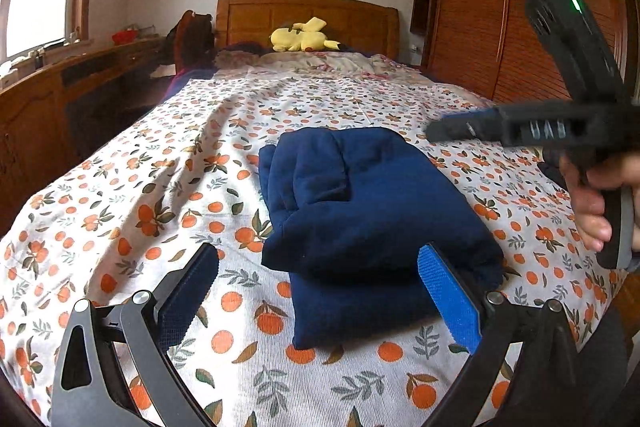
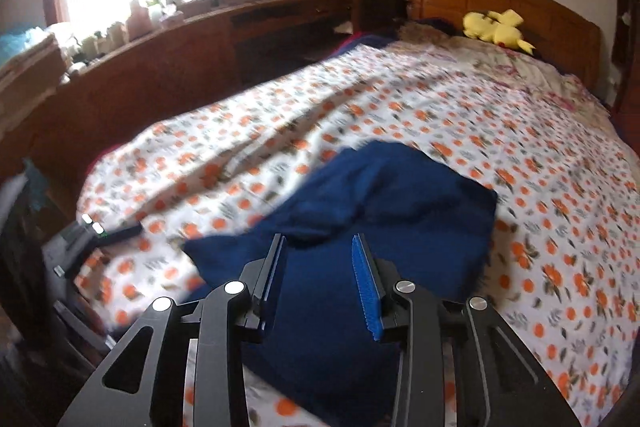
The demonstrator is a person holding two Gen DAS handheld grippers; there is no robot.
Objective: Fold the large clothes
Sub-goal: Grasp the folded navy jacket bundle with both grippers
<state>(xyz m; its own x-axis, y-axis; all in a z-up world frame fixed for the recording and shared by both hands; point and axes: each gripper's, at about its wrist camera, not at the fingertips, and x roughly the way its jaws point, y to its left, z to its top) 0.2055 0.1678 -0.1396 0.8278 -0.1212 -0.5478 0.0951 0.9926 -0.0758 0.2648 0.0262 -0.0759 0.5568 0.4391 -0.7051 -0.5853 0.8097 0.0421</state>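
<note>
A dark blue garment [image 1: 360, 211] lies folded into a thick bundle on the orange-print bedspread [image 1: 160, 187]. My left gripper [image 1: 320, 291] stands wide open just in front of the bundle's near edge, with one blue pad on each side and neither touching the cloth. In the right wrist view the same garment [image 2: 400, 211] lies below my right gripper [image 2: 320, 267]. Its fingers stand apart with a clear gap and no cloth pinched between them. From the left wrist view, the right gripper [image 1: 452, 127] hovers over the bed's right side, held by a hand [image 1: 592, 203].
A yellow plush toy [image 1: 304, 37] rests by the wooden headboard [image 1: 360, 15]. A long wooden desk [image 2: 200, 39] runs under the window on the left. A wooden wardrobe [image 1: 500, 7] stands to the right of the bed. Rumpled bedding [image 1: 320, 65] lies near the pillows.
</note>
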